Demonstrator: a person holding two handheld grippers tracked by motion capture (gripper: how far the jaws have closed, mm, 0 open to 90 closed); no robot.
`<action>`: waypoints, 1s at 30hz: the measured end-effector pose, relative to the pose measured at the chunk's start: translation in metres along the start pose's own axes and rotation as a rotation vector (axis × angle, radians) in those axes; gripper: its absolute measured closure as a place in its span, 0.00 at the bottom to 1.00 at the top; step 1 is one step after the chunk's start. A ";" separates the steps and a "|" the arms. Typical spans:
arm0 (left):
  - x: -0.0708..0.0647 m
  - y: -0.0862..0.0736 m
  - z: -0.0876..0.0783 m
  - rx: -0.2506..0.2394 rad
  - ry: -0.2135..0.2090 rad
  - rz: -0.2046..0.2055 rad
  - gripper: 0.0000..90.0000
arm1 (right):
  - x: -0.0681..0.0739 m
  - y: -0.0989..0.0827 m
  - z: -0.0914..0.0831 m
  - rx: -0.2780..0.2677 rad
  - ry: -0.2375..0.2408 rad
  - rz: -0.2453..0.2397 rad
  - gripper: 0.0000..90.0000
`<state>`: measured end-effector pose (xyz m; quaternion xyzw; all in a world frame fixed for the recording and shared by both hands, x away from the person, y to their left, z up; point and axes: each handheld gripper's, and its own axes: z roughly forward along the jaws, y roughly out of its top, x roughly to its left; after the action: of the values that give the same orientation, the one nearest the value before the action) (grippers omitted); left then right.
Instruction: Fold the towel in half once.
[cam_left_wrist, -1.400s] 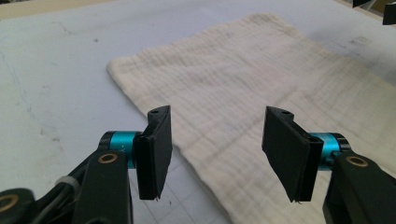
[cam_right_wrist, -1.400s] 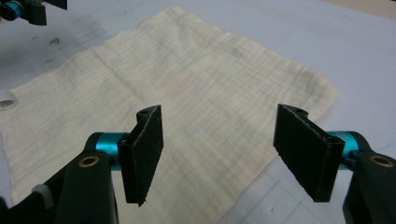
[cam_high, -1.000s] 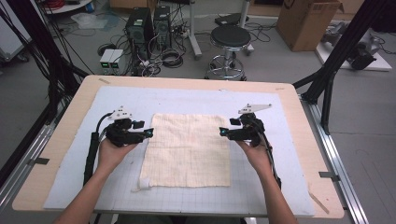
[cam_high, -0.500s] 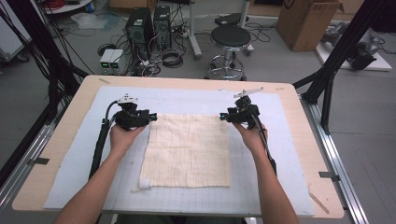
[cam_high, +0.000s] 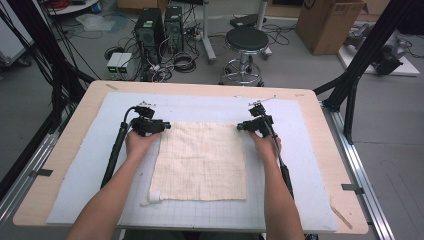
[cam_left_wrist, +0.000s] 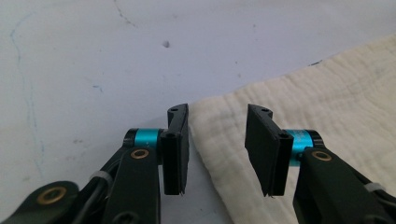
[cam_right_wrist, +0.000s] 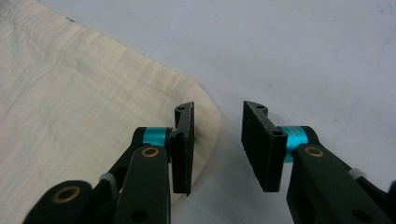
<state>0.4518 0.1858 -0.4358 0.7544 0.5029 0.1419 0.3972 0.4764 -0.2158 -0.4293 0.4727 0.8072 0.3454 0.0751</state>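
Cloth (cam_left_wrist: 327, 93) cut off by right edge; forearms (cam_high: 107, 200) cut off at bottom.

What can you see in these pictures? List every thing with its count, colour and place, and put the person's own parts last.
cloth: one, cream, flat on the mat's middle
mat: one, pale grey with a grid, covering most of the table
table: one, light wood, in the foreground
stool: one, black seat, on the floor behind the table
cardboard box: one, brown, on the floor at far right
computer towers: two, black, on the floor at far left
left tongs: one, black, jaws closing astride the cloth's far left corner, not yet pinching
right tongs: one, black, jaws closing at the far right corner, not yet pinching
forearms: two, entering from the bottom edge
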 end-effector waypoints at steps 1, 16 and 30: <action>0.000 0.000 0.002 0.011 0.008 0.006 0.66 | 0.000 0.000 0.002 -0.004 0.003 -0.003 0.73; -0.005 0.003 0.005 -0.003 0.023 0.029 0.96 | 0.004 0.002 0.000 -0.026 0.028 -0.007 0.96; -0.003 0.012 -0.022 -0.075 -0.029 0.039 0.96 | 0.009 0.008 -0.035 -0.120 0.108 -0.054 0.96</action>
<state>0.4444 0.1908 -0.4123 0.7506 0.4768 0.1572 0.4295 0.4618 -0.2229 -0.3966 0.4258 0.8004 0.4163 0.0689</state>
